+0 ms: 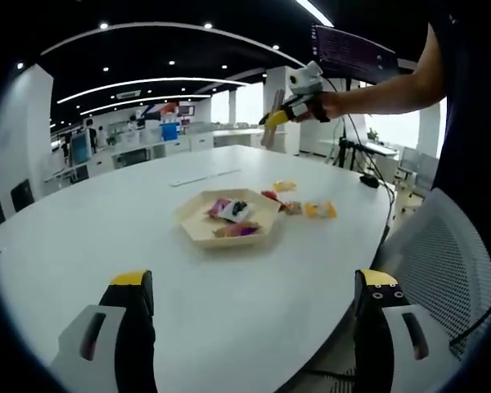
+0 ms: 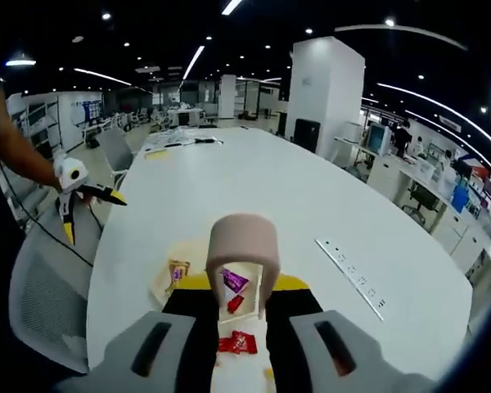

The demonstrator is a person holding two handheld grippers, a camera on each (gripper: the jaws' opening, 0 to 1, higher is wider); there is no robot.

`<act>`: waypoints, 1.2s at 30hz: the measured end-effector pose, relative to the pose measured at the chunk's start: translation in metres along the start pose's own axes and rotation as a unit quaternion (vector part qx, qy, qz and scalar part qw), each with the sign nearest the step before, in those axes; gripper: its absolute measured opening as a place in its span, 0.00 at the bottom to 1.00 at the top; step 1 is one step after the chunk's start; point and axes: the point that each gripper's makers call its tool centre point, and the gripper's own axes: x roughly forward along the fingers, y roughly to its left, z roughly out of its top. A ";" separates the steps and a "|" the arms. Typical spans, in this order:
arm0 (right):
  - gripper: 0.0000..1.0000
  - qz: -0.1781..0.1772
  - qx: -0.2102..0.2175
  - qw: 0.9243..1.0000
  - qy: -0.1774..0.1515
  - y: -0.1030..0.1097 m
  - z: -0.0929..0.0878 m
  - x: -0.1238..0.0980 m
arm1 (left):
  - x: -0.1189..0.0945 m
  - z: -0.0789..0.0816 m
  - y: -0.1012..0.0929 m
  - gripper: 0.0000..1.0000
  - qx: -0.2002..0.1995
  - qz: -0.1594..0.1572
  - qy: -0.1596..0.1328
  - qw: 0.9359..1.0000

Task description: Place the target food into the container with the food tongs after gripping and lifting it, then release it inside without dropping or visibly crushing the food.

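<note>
Left gripper view: tray (image 1: pixel 198 232) sits mid-table (image 1: pixel 90 246), several wrapped snacks (image 1: pixel 229 210) in it. 3 or so loose snacks (image 1: pixel 320 210) lie on the table just right of the tray, toward the table edge. Mesh chair (image 1: pixel 442 254) at the right, off the table edge. Right gripper view: tongs (image 2: pixel 242 260) rise straight ahead from the right gripper (image 2: pixel 242 311), above the tray (image 2: pixel 165 282); ruler-like strip (image 2: pixel 349 277) lies on the table to the right.

White worktop (image 1: pixel 229 278), a tan tray (image 1: pixel 198 232) with pink and purple wrappers, beige food tongs (image 2: pixel 243 246), and yellow-tipped black jaws on the left hand-held gripper (image 1: pixel 254 299).
</note>
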 end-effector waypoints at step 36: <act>0.20 -0.065 0.045 0.997 0.010 -0.048 -0.049 -0.069 | 0.001 -0.003 -0.001 0.99 -0.004 0.000 0.008 1.000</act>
